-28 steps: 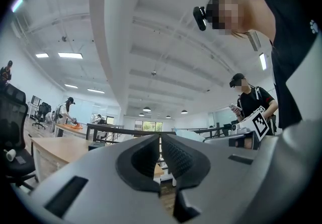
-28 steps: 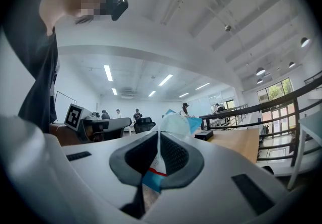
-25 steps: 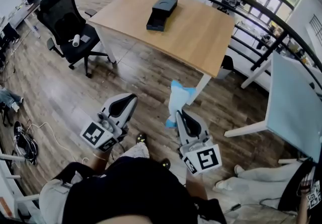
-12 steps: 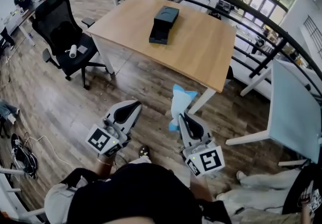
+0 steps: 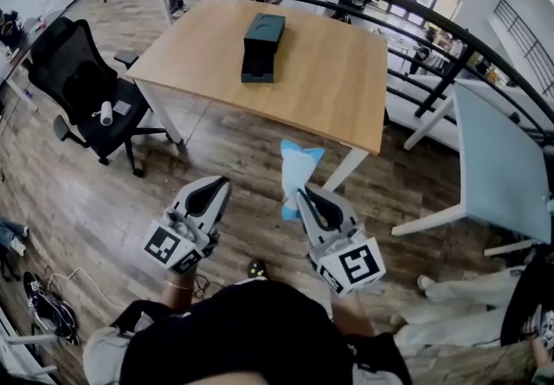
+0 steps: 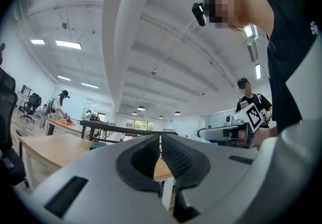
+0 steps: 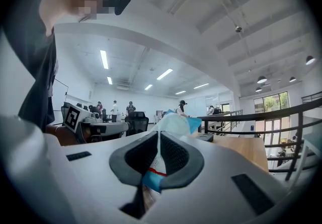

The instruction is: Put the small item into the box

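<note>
The table point(image 5: 329, 72) had drawn closer; right gripper point(image 5: 300, 194) pinched the packet point(image 5: 294, 171), left gripper point(image 5: 222, 183) pressed together, empty; box point(image 5: 262, 35), seemingly open, not yet reached.

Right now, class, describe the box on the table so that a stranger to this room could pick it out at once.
Find the big light-wood table that stands next to the black office chair. On the table's far half lies the box, dark and oblong. It is the only thing on that tabletop.
</note>
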Action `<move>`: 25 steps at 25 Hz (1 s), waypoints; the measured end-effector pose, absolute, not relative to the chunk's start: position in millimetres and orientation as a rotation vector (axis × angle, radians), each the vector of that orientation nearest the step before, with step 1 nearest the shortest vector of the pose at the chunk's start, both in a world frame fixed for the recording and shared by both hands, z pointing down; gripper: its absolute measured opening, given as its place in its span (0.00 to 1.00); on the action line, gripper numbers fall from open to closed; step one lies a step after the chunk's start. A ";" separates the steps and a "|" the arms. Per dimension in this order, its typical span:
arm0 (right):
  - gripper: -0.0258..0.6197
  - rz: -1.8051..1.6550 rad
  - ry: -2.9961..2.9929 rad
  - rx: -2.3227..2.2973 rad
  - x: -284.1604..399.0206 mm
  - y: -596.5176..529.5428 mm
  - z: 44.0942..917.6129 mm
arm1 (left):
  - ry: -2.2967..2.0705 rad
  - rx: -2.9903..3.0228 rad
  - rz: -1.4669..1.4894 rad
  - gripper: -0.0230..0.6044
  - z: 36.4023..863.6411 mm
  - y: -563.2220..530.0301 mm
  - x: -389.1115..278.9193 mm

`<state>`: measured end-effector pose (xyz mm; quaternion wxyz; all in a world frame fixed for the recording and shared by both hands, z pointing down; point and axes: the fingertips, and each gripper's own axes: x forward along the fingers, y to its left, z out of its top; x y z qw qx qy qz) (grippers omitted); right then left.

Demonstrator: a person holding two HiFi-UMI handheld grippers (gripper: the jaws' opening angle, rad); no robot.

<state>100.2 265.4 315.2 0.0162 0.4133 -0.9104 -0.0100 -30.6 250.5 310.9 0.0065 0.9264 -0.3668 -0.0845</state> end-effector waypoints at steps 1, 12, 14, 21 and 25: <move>0.09 -0.028 -2.824 1.290 96.9 264.2 315.7 | -1.139 2.900 -0.267 0.07 311.6 248.7 -34.2; 0.09 -0.030 -2.806 1.281 78.0 253.5 315.1 | -1.107 2.882 -0.341 0.07 311.7 239.0 -50.1; 0.09 -0.028 -2.817 1.269 74.8 247.1 314.5 | -1.118 2.879 -0.357 0.07 307.2 238.6 -53.4; 0.09 -0.052 -2.897 1.150 52.2 200.9 310.5 | -1.348 2.818 -0.251 0.07 315.3 217.5 -94.5; 0.09 -0.056 -2.940 1.079 41.5 174.7 307.9 | -1.429 2.778 -0.237 0.07 317.7 198.3 -106.4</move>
